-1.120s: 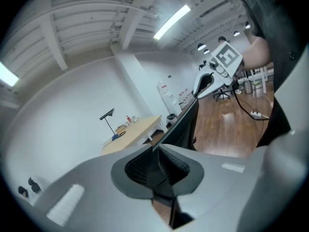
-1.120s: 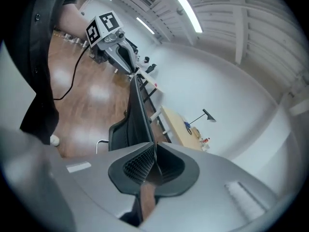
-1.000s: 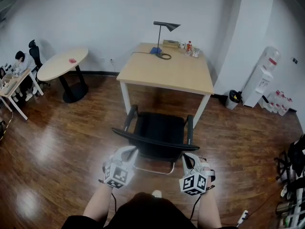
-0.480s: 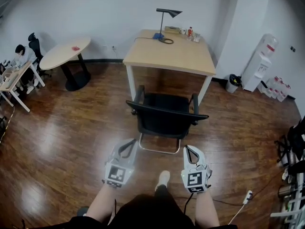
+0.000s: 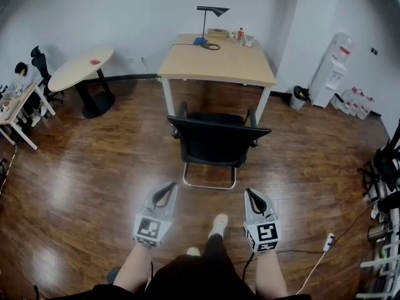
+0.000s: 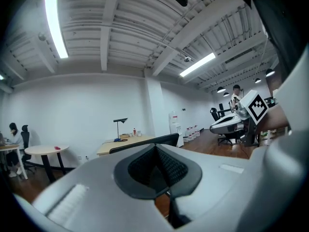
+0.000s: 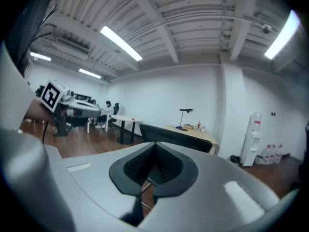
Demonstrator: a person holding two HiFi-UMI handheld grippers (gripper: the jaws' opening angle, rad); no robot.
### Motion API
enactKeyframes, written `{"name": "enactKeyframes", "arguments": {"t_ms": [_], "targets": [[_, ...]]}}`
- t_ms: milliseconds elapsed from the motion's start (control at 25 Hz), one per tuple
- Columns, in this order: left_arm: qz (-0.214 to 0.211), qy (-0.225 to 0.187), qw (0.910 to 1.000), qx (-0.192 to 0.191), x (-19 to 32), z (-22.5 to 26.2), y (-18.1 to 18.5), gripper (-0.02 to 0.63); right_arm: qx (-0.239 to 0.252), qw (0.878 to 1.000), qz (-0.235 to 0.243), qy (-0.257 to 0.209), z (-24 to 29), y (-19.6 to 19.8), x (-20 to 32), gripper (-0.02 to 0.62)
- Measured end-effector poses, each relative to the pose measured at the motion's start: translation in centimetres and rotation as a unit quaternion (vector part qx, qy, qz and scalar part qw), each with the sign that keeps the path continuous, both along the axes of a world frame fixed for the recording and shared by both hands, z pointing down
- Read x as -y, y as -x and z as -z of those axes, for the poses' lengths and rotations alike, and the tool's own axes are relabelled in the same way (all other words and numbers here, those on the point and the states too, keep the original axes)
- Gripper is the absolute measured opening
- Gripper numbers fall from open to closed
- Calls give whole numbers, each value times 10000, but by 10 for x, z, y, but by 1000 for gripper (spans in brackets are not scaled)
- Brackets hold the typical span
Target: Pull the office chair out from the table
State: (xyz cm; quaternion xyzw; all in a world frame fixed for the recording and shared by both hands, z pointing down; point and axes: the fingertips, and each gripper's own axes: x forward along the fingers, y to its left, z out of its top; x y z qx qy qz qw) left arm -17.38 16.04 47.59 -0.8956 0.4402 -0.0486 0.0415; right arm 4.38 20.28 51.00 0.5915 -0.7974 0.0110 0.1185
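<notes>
A black office chair (image 5: 216, 140) on a chrome sled base stands on the wood floor in front of the light wooden table (image 5: 217, 60), its backrest toward me and its seat out from under the tabletop. My left gripper (image 5: 167, 189) and right gripper (image 5: 251, 194) are both shut with nothing between the jaws, held well short of the chair with bare floor between. The left gripper view shows the chair's backrest (image 6: 145, 141) beyond the shut left gripper (image 6: 155, 147). In the right gripper view the chair's backrest (image 7: 176, 139) lies past the shut right gripper (image 7: 155, 144).
On the table stand a black desk lamp (image 5: 208, 19) and small bottles (image 5: 241, 35). A round table (image 5: 81, 69) is at the left, with a seated person (image 5: 22, 74) beyond it. A water dispenser (image 5: 330, 70), a bin (image 5: 300, 94) and jugs (image 5: 355, 102) line the right wall. A cable (image 5: 319, 261) crosses the floor.
Both grippers have drawn back from the chair's backrest toward me, and a gap of floor has opened between them and the chair. The chair now stands farther out from the table.
</notes>
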Motion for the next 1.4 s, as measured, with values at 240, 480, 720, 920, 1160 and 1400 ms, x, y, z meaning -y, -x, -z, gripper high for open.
{"name": "enactKeyframes", "arguments": {"t_ms": [240,480,720,920,1160,1400], "targets": [[39,22,9996,-281,-14,7,15,2,830,9963,-232,11,8,-9,-22,14],[132,-70,9977,-659,-18,22,23,2,694,9974,-137,-149,29,-11,-23,14],[291,8,9968,-739,-21,27,26,2,722,9968,-127,-321,44,-23,-26,14],[414,-190,9959,-780,-24,35,21,2,814,9950,-197,-551,58,-45,-33,14],[607,-142,9932,-980,-34,36,19,2,884,9941,-137,-609,62,-55,-50,12],[631,-169,9921,-1072,-55,39,12,2,1118,9923,-38,-529,51,-65,-76,12]]}}
